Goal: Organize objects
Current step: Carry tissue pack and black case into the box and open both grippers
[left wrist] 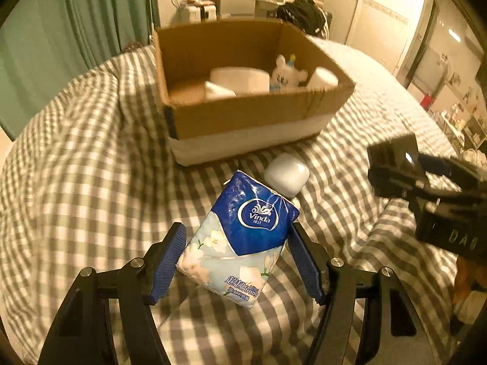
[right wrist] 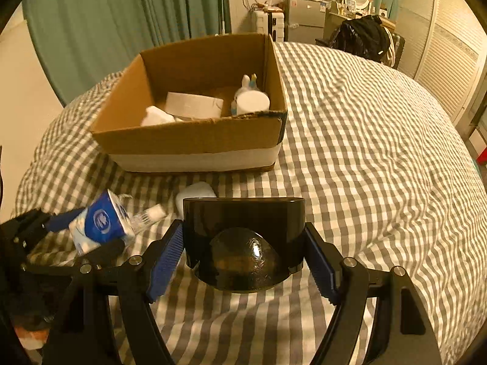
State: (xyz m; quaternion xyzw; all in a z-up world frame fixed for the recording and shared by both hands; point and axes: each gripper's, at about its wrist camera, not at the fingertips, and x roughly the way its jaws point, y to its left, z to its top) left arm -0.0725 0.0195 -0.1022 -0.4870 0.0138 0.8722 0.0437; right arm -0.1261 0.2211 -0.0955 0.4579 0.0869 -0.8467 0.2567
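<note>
My left gripper (left wrist: 238,228) is shut on a blue and white Vinda tissue pack (left wrist: 243,243), its pads pressing both long sides, and holds it above the checked bedcover. The same pack (right wrist: 100,222) appears at the lower left of the right wrist view. My right gripper (right wrist: 242,226) is shut on a black curved-front device with a glossy dome (right wrist: 243,243). An open cardboard box (left wrist: 243,115) stands just beyond, holding a white roll (left wrist: 240,76), a white plush toy (left wrist: 286,74) and other white items. A white rounded case (left wrist: 286,176) lies on the bed in front of the box.
The grey and white checked bedcover (right wrist: 365,152) stretches wide to the right of the box (right wrist: 188,140). Green curtains (right wrist: 121,15) hang at the left. Behind the bed are a small fridge (right wrist: 304,15), a black bag (right wrist: 362,36) and cluttered furniture.
</note>
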